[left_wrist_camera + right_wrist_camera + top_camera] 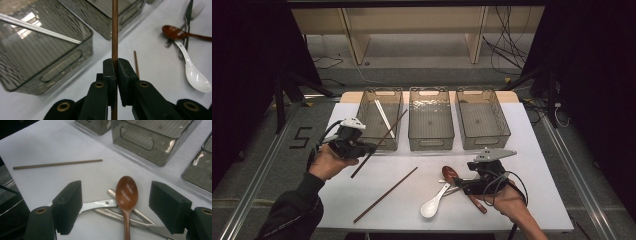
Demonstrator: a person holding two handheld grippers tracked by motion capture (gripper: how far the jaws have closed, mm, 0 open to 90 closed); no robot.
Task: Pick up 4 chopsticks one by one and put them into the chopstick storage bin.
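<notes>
High view: two forearms are reaching in from the bottom edge over a white table (532,210), each hand holding a gripper.

Nearest, a loose brown chopstick (385,194) is lying diagonally on the table. Just right of it, a white ceramic spoon (434,202), a brown wooden spoon (126,195) and metal cutlery (100,204) are lying crossed in a small pile. The right gripper (460,186) is hovering over that pile with its jaws spread wide, holding nothing; the wooden spoon's bowl is sitting between them.

Farther left, the left gripper (371,148) is clenching a second brown chopstick (114,30) near its lower end, its far tip pointing up over the left bin (367,102). That bin is already holding a pale chopstick (384,118). Beyond, the middle bin (430,136) and right bin (507,131) are standing alongside it, looking empty.

Likely risks: the thin stick could pivot or slip in so narrow a grip and land outside the bin; closing on the wooden spoon could drag the crossed cutlery with it.

Cutlery types are being hidden by overlap, though the left gripper view is suggesting a fork.
</notes>
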